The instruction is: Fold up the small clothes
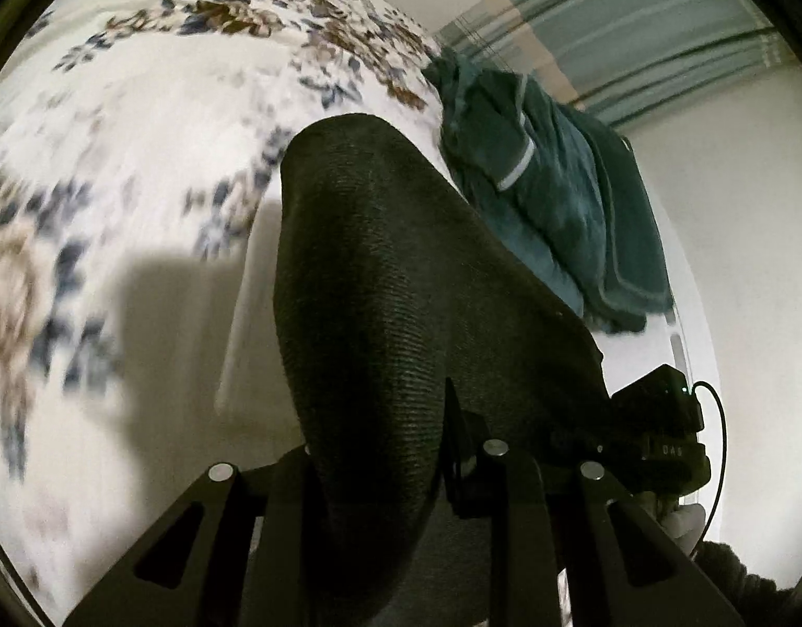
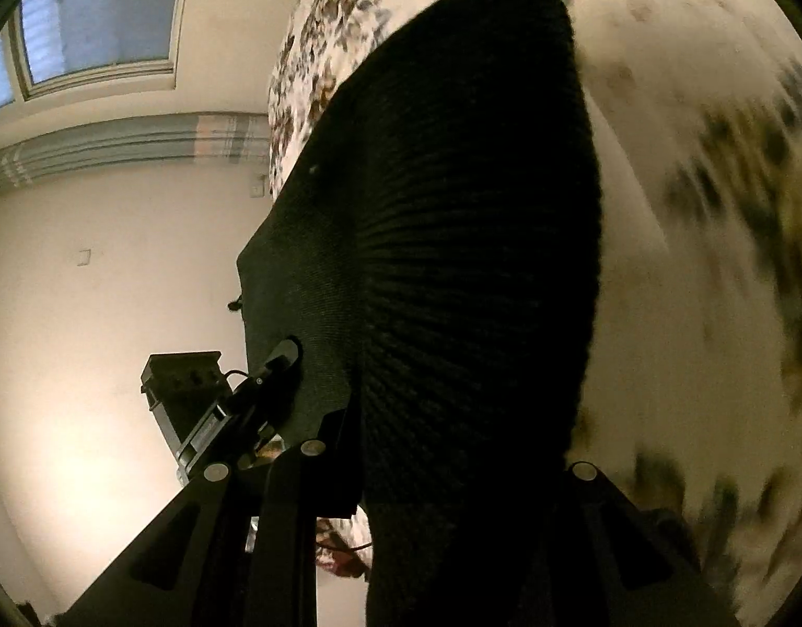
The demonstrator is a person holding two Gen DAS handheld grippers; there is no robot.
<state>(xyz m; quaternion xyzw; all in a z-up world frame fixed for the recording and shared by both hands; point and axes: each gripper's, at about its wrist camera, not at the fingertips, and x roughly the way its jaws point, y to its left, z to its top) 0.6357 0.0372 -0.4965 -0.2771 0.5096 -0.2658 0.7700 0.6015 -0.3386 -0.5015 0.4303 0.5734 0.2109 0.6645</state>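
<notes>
now we have the dark knit garment point(image 1: 401, 282) lifted clear of the floral bedspread point(image 1: 139, 130), our left gripper point(image 1: 395, 475) and right gripper point(image 2: 442, 449) each clamped on an edge. we judge this the carrying-over step; next we need to lay it down evenly, edges matched.

Both tongs are matte black, with angular arms bearing triangular cut-outs and round silver screw heads; right tongs point(image 1: 657, 433) carry a boxy black module, a thin black cable point(image 1: 717, 439) looping beside it
</notes>
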